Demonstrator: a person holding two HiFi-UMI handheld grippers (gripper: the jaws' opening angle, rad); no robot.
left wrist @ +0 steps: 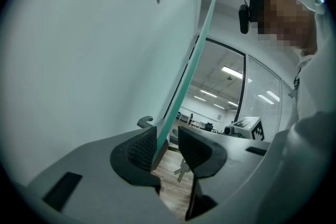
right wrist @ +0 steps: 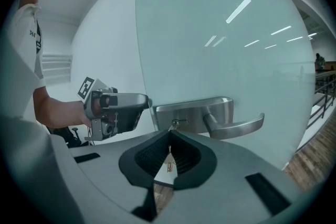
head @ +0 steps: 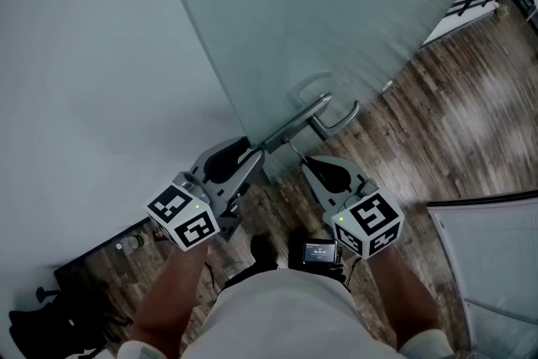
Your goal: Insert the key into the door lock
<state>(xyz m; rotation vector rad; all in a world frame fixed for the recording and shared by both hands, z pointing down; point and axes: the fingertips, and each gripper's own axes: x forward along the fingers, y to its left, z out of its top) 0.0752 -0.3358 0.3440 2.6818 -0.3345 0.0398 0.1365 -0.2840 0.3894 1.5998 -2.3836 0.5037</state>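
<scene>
A glass door (head: 336, 21) carries a steel lock plate (right wrist: 191, 115) with a lever handle (right wrist: 236, 126). My right gripper (right wrist: 169, 134) is shut on a key (right wrist: 173, 124) whose tip sits at the keyhole in the plate. A small tag (right wrist: 169, 166) hangs between its jaws. In the head view the right gripper (head: 308, 161) points at the lock (head: 294, 130) from below. My left gripper (left wrist: 167, 147) straddles the door edge (left wrist: 184, 81) beside the lock, jaws closed on the glass. Spare keys (left wrist: 182, 169) dangle beyond it. The left gripper (head: 250, 157) sits left of the plate.
A white wall (head: 92, 63) runs along the left of the door. Wood floor (head: 454, 139) lies to the right, with a blind-covered glass panel (head: 496, 265) at the lower right. A black bag (head: 50, 324) lies at the lower left. The handle (head: 336, 120) juts toward me.
</scene>
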